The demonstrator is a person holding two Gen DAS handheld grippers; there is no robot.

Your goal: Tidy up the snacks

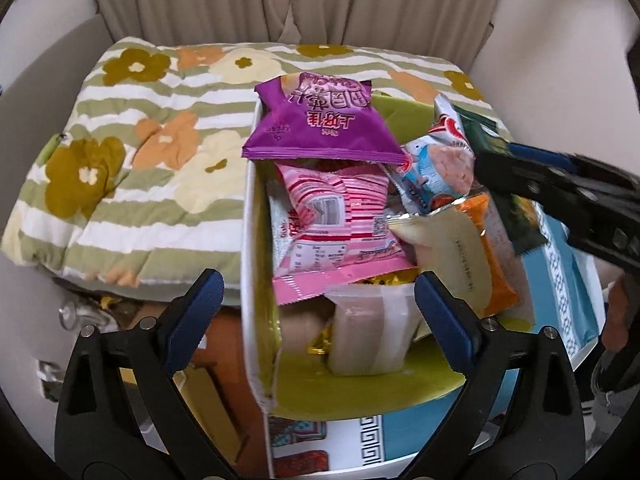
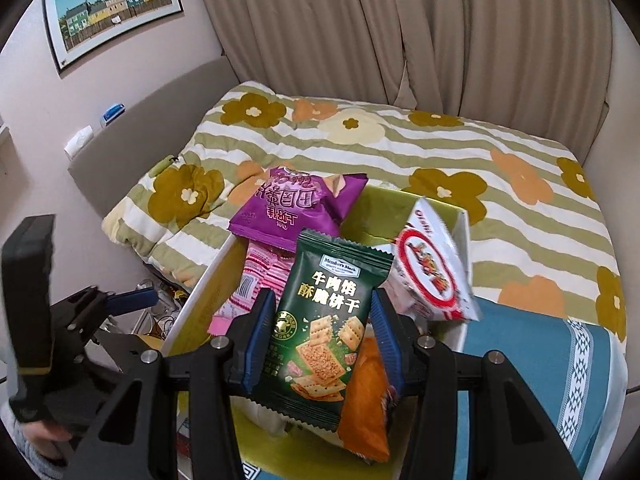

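Right hand-held gripper (image 2: 318,340): clamped on the green cracker packet (image 2: 320,320), above the box (image 2: 192,300).
Left hand-held gripper (image 1: 316,304): jaws held apart, nothing gripped, over the box.

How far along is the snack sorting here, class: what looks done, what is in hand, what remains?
Done: several packets already lie in the white box, among them the purple bag and the pink striped packet.
In hand: the right gripper is shut on the green cracker packet, above the box. The left gripper is open and empty.
Left: setting that packet down. Whether more snacks wait elsewhere cannot be seen.
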